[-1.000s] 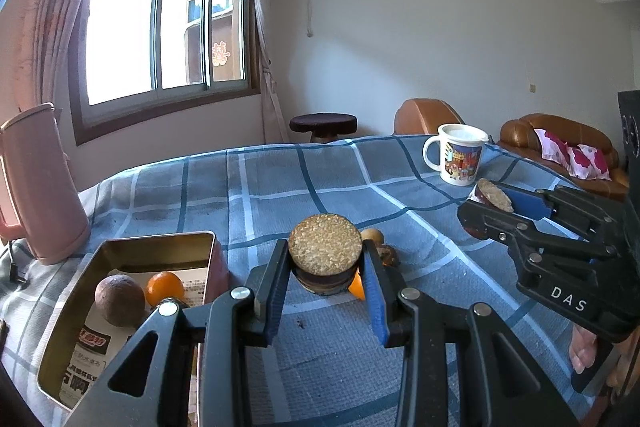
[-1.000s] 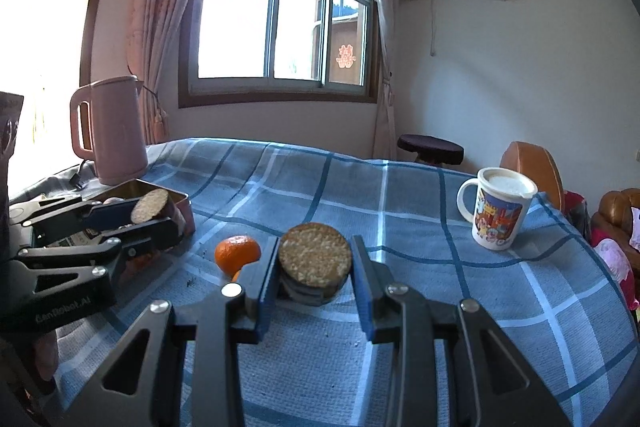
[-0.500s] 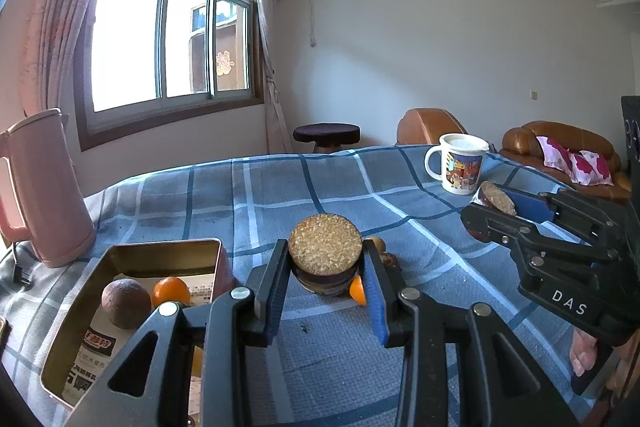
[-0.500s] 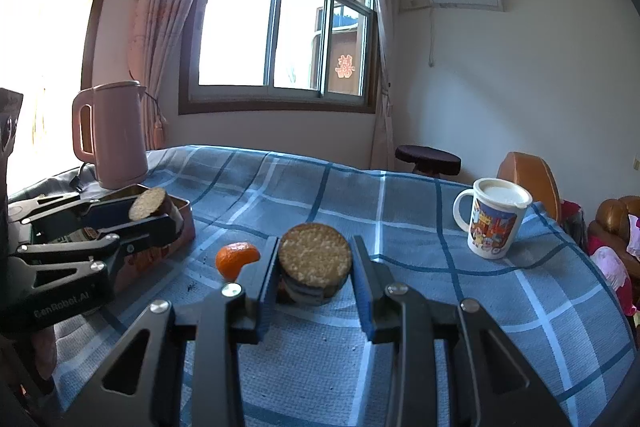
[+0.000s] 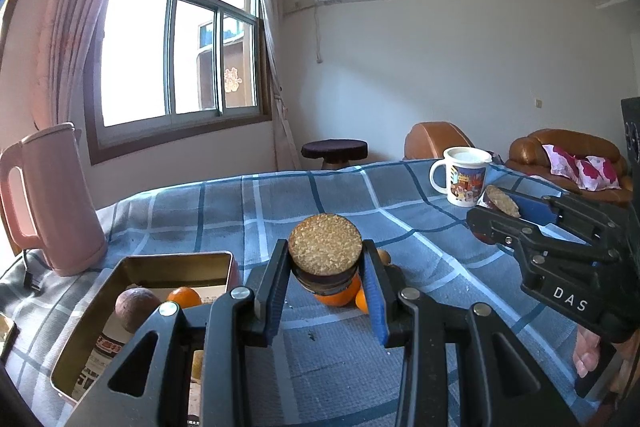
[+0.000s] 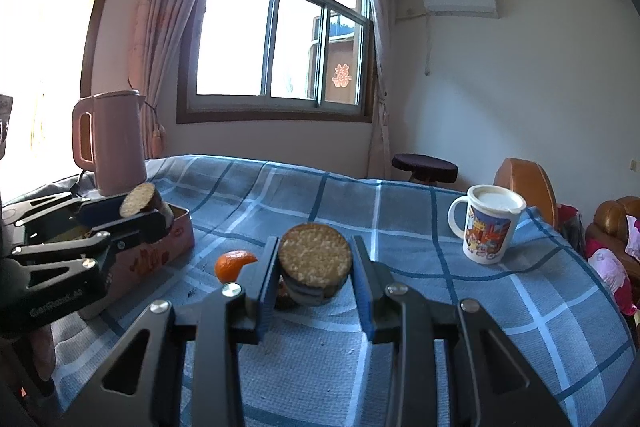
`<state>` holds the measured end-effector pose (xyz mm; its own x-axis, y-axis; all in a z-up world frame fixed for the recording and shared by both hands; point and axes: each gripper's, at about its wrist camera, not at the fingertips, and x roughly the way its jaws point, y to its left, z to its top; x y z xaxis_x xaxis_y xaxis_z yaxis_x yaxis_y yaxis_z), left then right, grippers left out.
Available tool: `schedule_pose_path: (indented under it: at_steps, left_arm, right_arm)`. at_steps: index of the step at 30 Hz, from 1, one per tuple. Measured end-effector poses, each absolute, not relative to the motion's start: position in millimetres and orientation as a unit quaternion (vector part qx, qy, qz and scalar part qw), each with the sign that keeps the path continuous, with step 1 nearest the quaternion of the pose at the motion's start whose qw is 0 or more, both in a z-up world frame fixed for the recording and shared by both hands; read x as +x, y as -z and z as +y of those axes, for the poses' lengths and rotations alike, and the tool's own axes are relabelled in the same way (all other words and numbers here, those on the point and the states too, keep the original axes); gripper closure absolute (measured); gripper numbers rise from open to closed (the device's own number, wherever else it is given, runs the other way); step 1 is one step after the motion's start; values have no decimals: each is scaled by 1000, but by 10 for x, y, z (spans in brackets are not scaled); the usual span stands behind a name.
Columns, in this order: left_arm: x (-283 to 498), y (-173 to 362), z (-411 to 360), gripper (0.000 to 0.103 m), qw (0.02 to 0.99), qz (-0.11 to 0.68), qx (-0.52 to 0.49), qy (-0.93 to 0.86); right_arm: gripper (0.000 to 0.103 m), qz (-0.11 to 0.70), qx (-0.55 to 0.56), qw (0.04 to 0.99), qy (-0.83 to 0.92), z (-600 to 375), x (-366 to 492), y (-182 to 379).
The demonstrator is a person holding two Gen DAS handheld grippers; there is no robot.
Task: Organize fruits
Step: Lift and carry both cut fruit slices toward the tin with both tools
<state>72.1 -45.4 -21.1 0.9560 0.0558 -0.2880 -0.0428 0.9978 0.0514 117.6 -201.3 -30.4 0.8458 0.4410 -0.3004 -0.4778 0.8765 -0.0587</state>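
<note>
- Left gripper [image 5: 326,247]: jaws clamped on a cork-topped puck [image 5: 325,261], held above the surface [image 5: 420,247]. From the right wrist view the puck rides clear in the air at the fingertips.
- Right gripper [image 6: 315,247]: likewise closed around a second cork-topped puck [image 6: 315,259]. We see no free jaw on either side.
- Fruit: two loose tangerines [image 5: 338,295] lie on the surface just beyond the left gripper, partly hidden by its puck. Small brown fruits [image 5: 385,257], kind unclear, sit just behind them.
- Open tin [image 5: 176,261] at near left already holds a passion fruit [image 5: 134,309] and one tangerine [image 5: 184,297].
- Risk, as we judge it: with both grippers occupied, any try at a tangerine means releasing a puck first. Dropped from this height, a puck could land on the fruit or knock it rolling.
- Risk: the tangerines are round and the cloth is soft and wrinkled. A nudge from a finger could send one right, toward the edge.
- Risk: the pucks block our sight of the fruit, so a descent would be half blind.
- Risk: the two grippers hang near each other, so converging on the same fruit could clash them.
- Risk: the full mug [image 5: 466,179] stands at far right, near the right gripper. A wide swing could tip it.
</note>
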Motion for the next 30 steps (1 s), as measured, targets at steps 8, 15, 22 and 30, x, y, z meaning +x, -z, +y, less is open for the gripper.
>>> schedule_pose_path:
  at_steps: [8, 15, 22, 30]
  left_arm:
    - [710, 212, -412, 66, 989, 147, 15, -28]
    - [715, 216, -331, 66, 988, 153, 11, -32]
    - [704, 219, -239, 66, 987, 157, 4, -38]
    - [689, 218, -147, 66, 986, 158, -2, -44]
  right_arm:
    - [66, 131, -75, 959, -240, -1968, 1133, 294]
    - [66, 130, -80, 958, -243, -1875, 1129, 295]
    - [66, 132, -89, 954, -253, -1729, 1118, 303]
    - [66, 135, -94, 950, -264, -1556, 1122, 309]
